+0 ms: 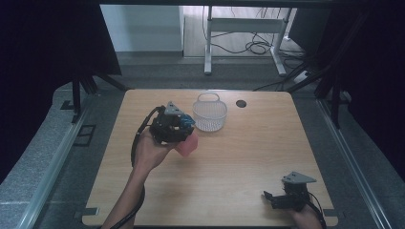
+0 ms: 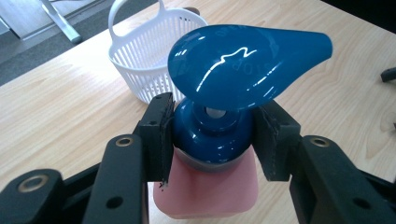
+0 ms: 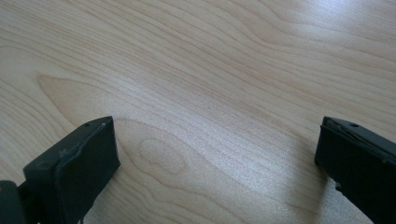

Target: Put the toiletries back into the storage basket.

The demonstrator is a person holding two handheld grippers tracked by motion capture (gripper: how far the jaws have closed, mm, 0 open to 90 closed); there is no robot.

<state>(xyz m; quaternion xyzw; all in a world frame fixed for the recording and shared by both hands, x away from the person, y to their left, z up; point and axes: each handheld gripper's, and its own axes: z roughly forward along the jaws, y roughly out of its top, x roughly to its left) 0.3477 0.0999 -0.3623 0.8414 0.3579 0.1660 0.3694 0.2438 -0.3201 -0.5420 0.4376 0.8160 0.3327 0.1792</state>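
The wooden bench [image 1: 224,167] carries a white slatted basket [image 1: 210,113], which sits toward its far edge and serves as the landmark here. Just beside the basket, on its near left, the left claw [image 1: 184,125] is clamped on a pink soap bottle [image 1: 186,144]; in the left gripper view its two black pads press on either side of the bottle's blue pump collar [image 2: 210,133], under the broad blue pump head [image 2: 243,65] (whose spout points away to the right in that view). The pink body hangs below the jaws, and the basket stands right behind the bottle. Well apart from the basket, at the near right corner of the bench, the right claw [image 1: 276,199] rests low with its jaws spread wide over bare wood grain, nothing between them.
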